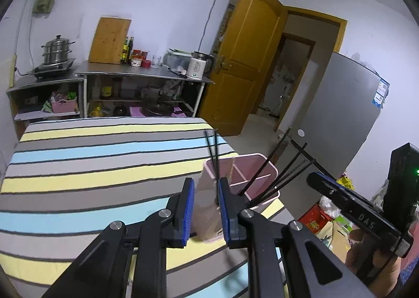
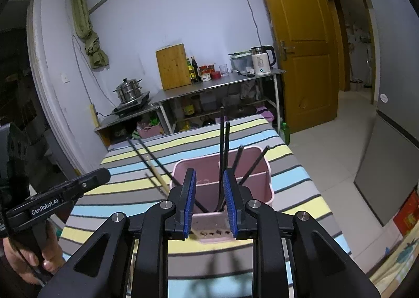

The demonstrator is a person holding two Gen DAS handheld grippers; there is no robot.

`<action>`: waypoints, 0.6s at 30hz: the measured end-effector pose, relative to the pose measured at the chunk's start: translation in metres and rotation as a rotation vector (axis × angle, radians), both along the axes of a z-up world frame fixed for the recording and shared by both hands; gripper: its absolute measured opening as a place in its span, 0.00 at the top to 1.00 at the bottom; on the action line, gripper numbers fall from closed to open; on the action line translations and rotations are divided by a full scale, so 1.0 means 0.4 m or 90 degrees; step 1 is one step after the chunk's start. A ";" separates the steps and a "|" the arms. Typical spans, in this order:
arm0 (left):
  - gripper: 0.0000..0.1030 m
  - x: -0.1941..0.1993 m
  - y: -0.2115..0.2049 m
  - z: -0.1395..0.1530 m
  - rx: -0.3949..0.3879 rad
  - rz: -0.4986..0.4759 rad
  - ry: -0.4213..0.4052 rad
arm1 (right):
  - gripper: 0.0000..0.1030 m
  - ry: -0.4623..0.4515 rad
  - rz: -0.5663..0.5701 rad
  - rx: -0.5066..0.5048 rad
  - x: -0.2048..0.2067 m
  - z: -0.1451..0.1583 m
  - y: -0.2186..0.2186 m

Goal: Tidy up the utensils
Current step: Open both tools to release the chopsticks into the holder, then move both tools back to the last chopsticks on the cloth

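Standing apart, the right gripper flanked two black chopsticks; brushing them risked tipping the pink holder.

Black chopsticks in pink holder

White lettering "GenRobot.AI" is showing on the left gripper; "DAS" is showing on the right gripper
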State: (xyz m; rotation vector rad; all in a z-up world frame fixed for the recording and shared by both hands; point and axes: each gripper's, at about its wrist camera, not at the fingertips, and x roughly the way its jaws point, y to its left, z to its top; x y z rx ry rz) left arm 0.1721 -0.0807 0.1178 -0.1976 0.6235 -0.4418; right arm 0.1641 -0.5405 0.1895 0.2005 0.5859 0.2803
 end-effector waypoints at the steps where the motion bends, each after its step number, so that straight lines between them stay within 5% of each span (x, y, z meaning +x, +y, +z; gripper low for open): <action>1: 0.83 -0.013 0.014 -0.004 0.000 0.005 0.000 | 0.78 0.000 0.001 -0.001 -0.008 0.000 0.001; 18: 0.83 -0.143 0.174 -0.140 0.016 0.070 0.067 | 0.78 0.043 0.079 -0.001 -0.103 -0.061 0.110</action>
